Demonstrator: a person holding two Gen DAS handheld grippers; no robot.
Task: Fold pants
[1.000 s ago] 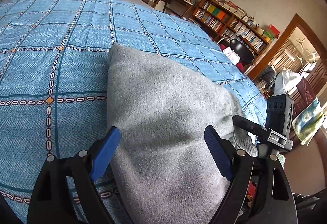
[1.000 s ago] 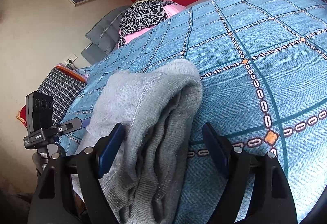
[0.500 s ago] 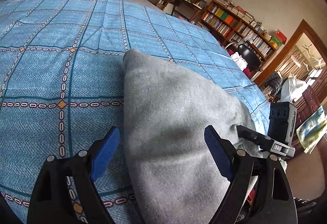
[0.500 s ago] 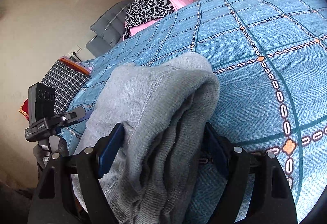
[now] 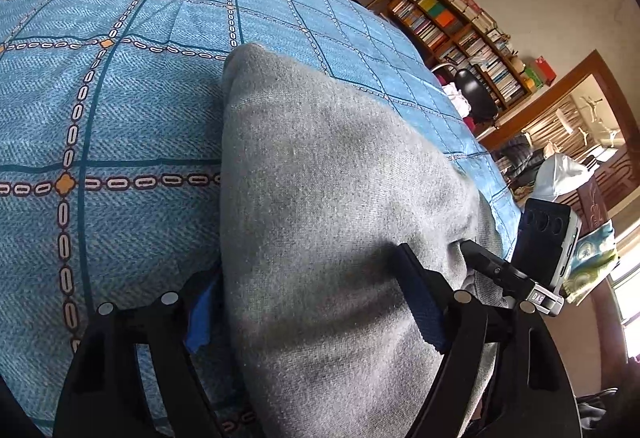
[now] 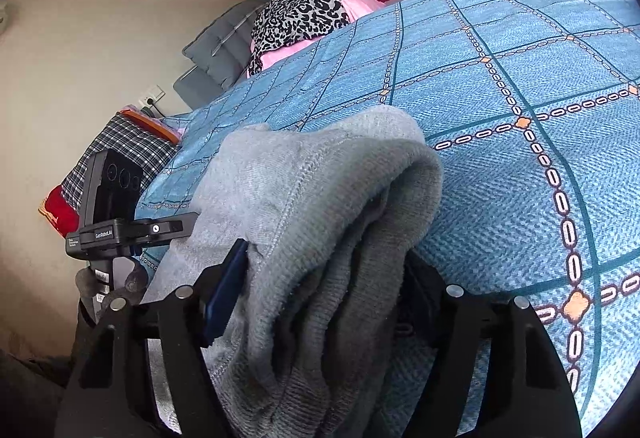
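Closing wide on the grey pants [image 5: 320,198]: left gripper [image 5: 316,302] lower centre, right gripper [image 6: 320,290] likewise (pads apparently pressing cloth), readying a fold across the blue bedspread [image 5: 100,118].

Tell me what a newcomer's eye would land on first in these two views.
The grey pants fill the middle of both views, bunched in thick folds between the fingers of the left gripper and the right gripper, whose jaws have just been closing on the cloth. Under them spreads the blue checked bedspread. Beyond the bed's end stands a packed bookshelf, and a leopard-print cloth lies at the bed's head.
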